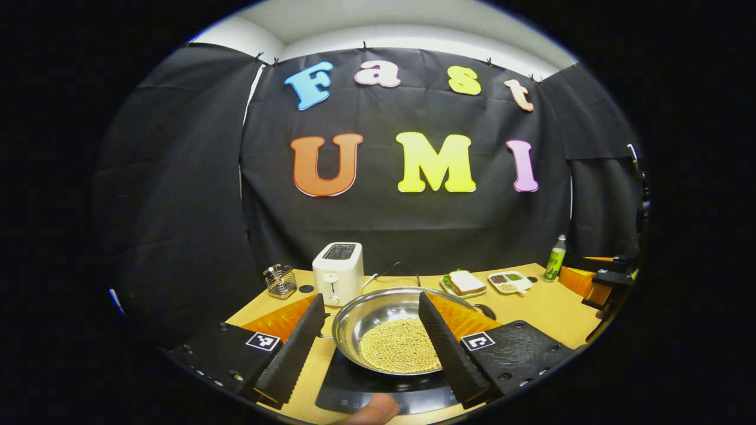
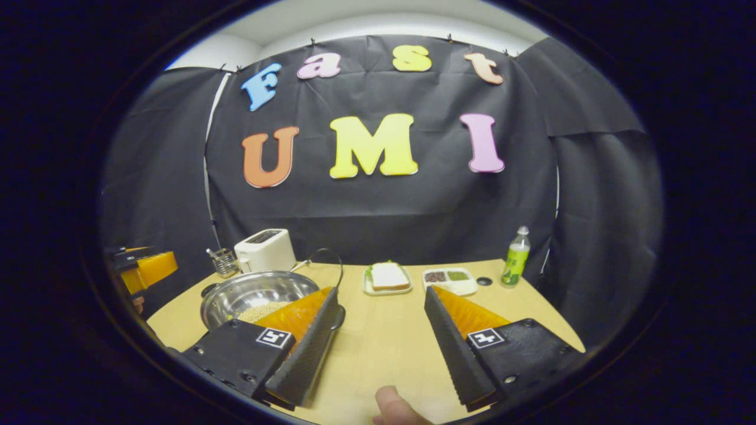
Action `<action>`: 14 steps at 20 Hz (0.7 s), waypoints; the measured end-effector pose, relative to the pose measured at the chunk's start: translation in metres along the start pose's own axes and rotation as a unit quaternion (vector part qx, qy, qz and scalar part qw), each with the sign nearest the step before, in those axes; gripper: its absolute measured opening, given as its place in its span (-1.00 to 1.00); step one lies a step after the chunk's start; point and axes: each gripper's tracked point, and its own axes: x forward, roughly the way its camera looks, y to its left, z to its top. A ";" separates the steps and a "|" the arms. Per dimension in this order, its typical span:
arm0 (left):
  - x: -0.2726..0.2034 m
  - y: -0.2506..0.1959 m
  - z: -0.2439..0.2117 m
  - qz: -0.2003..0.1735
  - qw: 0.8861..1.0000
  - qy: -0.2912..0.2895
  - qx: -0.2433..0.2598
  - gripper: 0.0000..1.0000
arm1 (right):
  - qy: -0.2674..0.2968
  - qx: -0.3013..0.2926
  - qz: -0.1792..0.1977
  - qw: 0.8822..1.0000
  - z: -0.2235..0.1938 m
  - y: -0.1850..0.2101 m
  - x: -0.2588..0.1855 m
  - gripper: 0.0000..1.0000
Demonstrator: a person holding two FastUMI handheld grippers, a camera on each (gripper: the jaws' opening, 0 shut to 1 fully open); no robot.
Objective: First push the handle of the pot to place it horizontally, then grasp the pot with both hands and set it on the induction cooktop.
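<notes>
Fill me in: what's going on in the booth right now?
A person holds a two-finger tool in each hand over a wooden table. The steel pot, holding small pale beans, already sits on the black induction cooktop. The left tool is open, its fingers straddling the pot without pressing it. The right tool is open over bare table beside the pot. The pot's thin wire handle arches up rather than lying flat. A toaster, sandwich plate and bottle stand behind.

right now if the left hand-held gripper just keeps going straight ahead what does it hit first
Most likely the pot of small pale beans, which sits on the cooktop between the open fingers of the left hand-held gripper. Depth is hard to judge; the toaster stands farther back.
</notes>
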 end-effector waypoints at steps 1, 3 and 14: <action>-0.011 -0.011 0.004 -0.009 1.000 0.002 -0.001 0.90 | -0.003 -0.002 -0.006 1.000 0.006 -0.006 -0.015 0.87; -0.032 -0.029 0.021 -0.018 1.000 -0.016 -0.007 0.91 | -0.015 -0.018 -0.020 1.000 0.025 -0.023 -0.048 0.88; -0.094 -0.115 0.058 -0.069 0.996 -0.046 -0.032 0.91 | -0.081 0.011 -0.054 0.995 0.061 -0.081 -0.157 0.89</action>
